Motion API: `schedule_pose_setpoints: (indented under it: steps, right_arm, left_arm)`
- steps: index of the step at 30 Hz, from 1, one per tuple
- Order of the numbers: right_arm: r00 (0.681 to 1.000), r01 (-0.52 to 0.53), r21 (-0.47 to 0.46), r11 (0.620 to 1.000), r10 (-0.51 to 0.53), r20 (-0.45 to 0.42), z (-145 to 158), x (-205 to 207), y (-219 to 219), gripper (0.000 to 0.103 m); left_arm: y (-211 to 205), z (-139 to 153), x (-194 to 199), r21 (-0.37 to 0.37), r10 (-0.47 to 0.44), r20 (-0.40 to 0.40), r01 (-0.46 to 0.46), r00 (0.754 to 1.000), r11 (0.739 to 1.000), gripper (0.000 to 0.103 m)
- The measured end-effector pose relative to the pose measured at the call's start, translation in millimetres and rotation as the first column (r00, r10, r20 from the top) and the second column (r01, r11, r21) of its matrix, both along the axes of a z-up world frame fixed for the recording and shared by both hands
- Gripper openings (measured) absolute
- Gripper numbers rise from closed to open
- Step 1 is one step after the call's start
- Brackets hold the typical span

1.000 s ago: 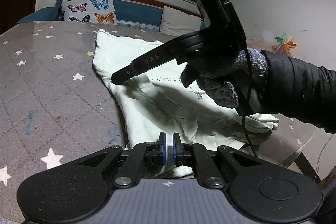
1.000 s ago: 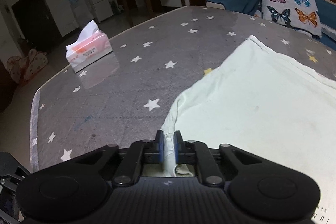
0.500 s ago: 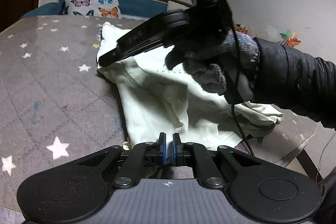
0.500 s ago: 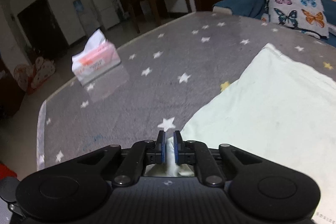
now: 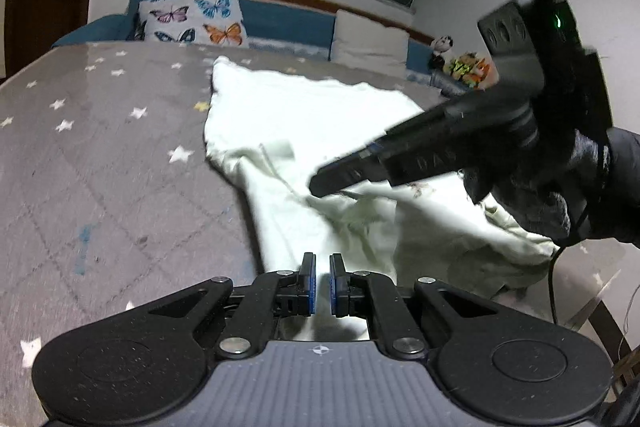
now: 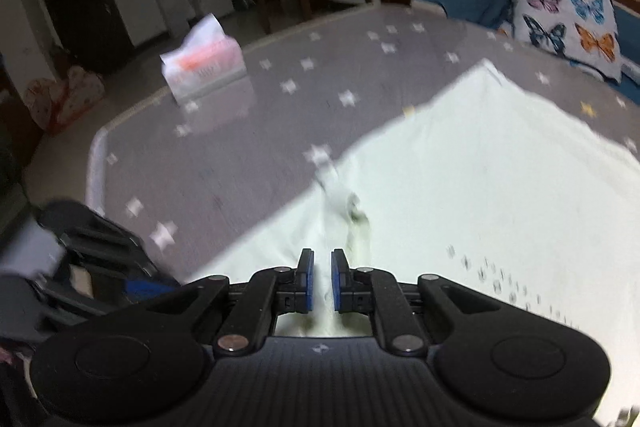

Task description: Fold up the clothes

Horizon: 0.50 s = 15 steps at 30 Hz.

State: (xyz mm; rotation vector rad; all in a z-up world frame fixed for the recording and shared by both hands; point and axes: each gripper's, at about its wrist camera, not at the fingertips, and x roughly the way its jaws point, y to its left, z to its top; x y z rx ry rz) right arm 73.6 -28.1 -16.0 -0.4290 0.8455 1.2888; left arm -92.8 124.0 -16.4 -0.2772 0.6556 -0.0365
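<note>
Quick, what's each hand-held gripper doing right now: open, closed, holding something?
Left hand-held gripper: closed on the pale garment.
Right hand-held gripper: closed on the same garment.

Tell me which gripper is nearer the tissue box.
Probably right. The right gripper faces the tissue box across the starry table; the left gripper sits behind, box out of its view.

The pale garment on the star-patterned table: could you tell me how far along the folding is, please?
Early on. The far part of the pale garment lies flat, while its near side is rumpled. Both the left tool and right tool pinch cloth. No finished, neat fold shows yet.
</note>
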Motion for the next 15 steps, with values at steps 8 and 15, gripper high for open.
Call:
schedule_pose_setpoints:
  steps: [8,15]
  right_arm:
    - [0.999,0.029,0.079,0.996,-0.030,0.013,12,2,2,0.010]
    - [0.999,0.030,0.045,0.999,-0.028,-0.041,-12,7,31,0.009]
  left_arm:
    - [0,7,0,0.011,-0.004,0.020,0.004,1.000,1.000,0.010]
    - [4,3,4,0.003,0.002,0.002,-0.002,1.000,1.000,0.011]
